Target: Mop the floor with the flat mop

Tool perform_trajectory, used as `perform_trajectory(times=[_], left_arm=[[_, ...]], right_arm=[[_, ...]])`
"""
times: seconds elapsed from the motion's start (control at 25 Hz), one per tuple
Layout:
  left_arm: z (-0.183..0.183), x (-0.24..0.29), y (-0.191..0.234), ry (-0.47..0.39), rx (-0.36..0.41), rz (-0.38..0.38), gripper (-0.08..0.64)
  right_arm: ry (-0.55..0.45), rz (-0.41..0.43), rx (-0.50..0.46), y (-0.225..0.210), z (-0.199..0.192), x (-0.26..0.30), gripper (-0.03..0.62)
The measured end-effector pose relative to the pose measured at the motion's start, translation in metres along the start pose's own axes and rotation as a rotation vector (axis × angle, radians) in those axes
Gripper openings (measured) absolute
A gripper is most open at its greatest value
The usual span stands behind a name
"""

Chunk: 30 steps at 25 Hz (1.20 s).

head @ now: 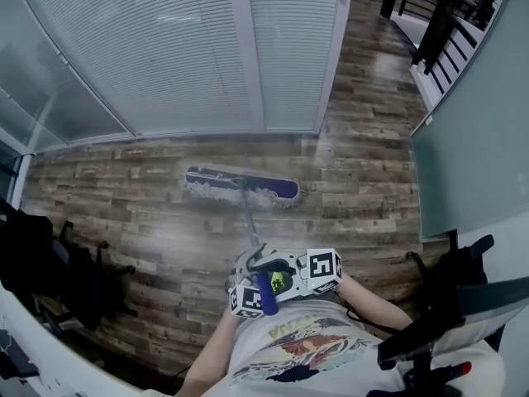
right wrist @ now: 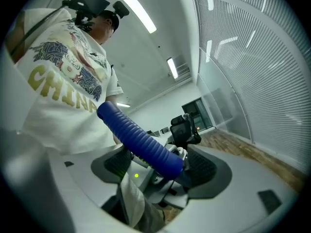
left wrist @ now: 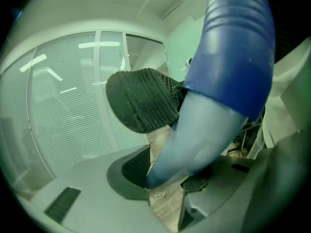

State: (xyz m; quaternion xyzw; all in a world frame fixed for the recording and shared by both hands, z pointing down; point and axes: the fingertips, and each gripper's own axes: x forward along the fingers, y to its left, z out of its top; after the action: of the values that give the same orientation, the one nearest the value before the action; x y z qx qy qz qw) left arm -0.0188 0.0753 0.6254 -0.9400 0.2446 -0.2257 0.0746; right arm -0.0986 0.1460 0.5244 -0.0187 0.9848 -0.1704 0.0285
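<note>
The left gripper appears clamped on the pale grey mop pole, though pad contact is partly hidden. The blue, white-fringed flat mop head lies flat on the brown wood-plank floor ahead. The right gripper is clamped on the blue ribbed handle. Steady pressure should be kept and strokes overlapped, the head held flat.

Right gripper clamps blue ribbed mop handle; white printed shirt behind.

The person's white T-shirt carries the one readable word, "CHINA", in yellow capitals across its front.
</note>
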Motion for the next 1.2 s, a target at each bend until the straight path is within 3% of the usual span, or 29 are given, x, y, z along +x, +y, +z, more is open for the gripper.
perform_trajectory(times=[0.48,0.76,0.96,1.2], left_arm=[[-0.004,0.089,0.133,0.001,0.017,-0.017,0.118],[0.009,0.184,0.228,0.03,0.041,-0.015,0.119],[0.028,0.257,0.291,0.021,-0.015,0.011,0.127],[0.044,0.295,0.342,0.051,0.061,0.018,0.106]], right_arm=[[0.006,-0.02,-0.006,-0.152,0.049,-0.002,0.324],[-0.017,-0.016,-0.002,-0.274,0.09,-0.039,0.325],[-0.039,0.021,-0.007,-0.355,0.131,-0.076,0.324],[-0.048,0.038,-0.007,-0.417,0.162,-0.087,0.324]])
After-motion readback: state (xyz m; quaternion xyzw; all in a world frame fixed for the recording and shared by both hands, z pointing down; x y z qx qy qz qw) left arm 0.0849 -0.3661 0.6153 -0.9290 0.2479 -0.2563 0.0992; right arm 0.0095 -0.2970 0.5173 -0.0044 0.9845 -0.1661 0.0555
